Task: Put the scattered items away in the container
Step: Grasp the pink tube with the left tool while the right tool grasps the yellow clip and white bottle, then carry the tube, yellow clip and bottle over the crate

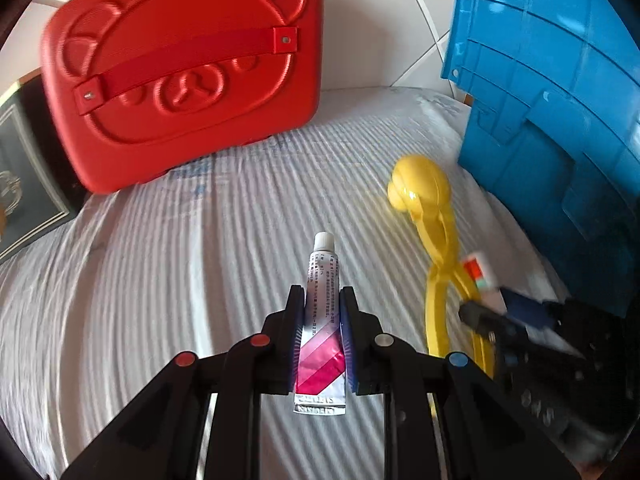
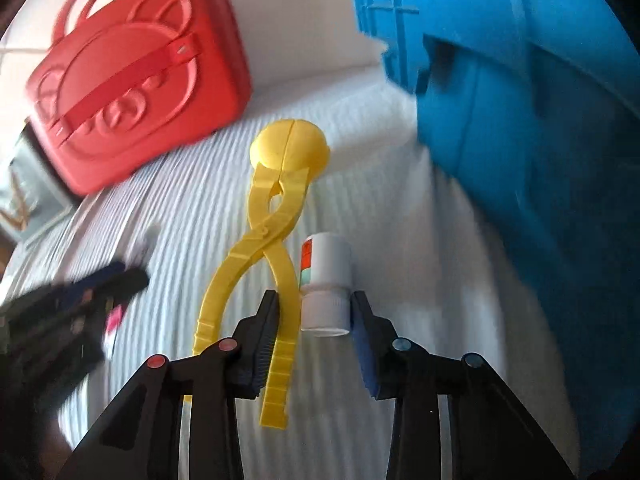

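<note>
Between the left tongs (image 1: 320,300), at lower centre of the left wrist view, a small pink-striped tube (image 1: 320,344) is clamped above the white ribbed bedcover (image 1: 160,280). Lower centre of the right wrist view, the right tongs (image 2: 314,312) straddle a white bottle (image 2: 325,280) and one yellow scoop-clamp (image 2: 280,200) handle, nearly closed. Blue crate (image 1: 540,100) upper right, red bear case (image 1: 180,72) upper left.
</note>
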`<control>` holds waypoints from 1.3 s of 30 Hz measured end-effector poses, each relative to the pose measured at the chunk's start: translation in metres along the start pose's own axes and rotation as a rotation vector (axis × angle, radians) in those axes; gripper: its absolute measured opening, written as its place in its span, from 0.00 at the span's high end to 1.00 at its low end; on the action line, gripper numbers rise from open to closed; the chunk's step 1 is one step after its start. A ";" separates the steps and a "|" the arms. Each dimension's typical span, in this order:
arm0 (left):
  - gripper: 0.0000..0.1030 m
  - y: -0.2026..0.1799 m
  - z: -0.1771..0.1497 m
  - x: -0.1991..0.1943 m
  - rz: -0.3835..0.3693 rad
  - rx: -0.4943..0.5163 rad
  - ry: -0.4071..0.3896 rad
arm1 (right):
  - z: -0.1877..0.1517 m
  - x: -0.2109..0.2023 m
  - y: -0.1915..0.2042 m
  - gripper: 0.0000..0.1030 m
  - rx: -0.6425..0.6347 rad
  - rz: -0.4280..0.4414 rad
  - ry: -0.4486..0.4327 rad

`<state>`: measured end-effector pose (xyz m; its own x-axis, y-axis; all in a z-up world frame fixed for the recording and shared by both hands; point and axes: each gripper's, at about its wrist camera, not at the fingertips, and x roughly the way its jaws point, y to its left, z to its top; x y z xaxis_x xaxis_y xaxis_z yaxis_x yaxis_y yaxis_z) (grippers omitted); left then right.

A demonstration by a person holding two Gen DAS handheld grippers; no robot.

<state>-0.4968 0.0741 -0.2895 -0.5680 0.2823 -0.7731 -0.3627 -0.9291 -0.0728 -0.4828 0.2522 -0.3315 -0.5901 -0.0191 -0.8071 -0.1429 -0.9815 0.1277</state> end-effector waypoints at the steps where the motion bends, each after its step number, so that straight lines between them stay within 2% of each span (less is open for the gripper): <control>1: 0.83 0.000 -0.003 -0.004 0.002 -0.002 0.002 | -0.008 -0.006 0.003 0.66 -0.009 0.004 0.012; 5: 0.83 0.003 -0.017 -0.018 0.020 -0.007 0.008 | -0.027 -0.014 0.012 0.61 -0.051 0.014 0.036; 12: 0.83 0.005 -0.023 -0.030 0.038 -0.028 0.012 | -0.014 -0.002 0.020 0.65 -0.099 -0.021 -0.002; 16: 0.83 0.006 -0.025 -0.052 0.048 -0.033 -0.021 | -0.020 -0.025 0.023 0.65 -0.104 0.013 -0.039; 22: 0.83 0.011 -0.034 -0.115 0.067 -0.039 -0.091 | -0.028 -0.087 0.040 0.65 -0.134 0.039 -0.146; 31: 0.83 -0.001 -0.041 -0.240 0.094 -0.004 -0.232 | -0.036 -0.205 0.084 0.65 -0.168 0.075 -0.278; 39: 0.83 -0.056 -0.034 -0.324 0.028 0.042 -0.371 | -0.032 -0.316 0.099 0.65 -0.156 0.023 -0.378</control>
<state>-0.2671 0.0269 -0.0567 -0.8042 0.3317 -0.4931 -0.3689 -0.9292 -0.0235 -0.2849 0.1545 -0.0823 -0.8463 0.0018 -0.5328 -0.0214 -0.9993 0.0306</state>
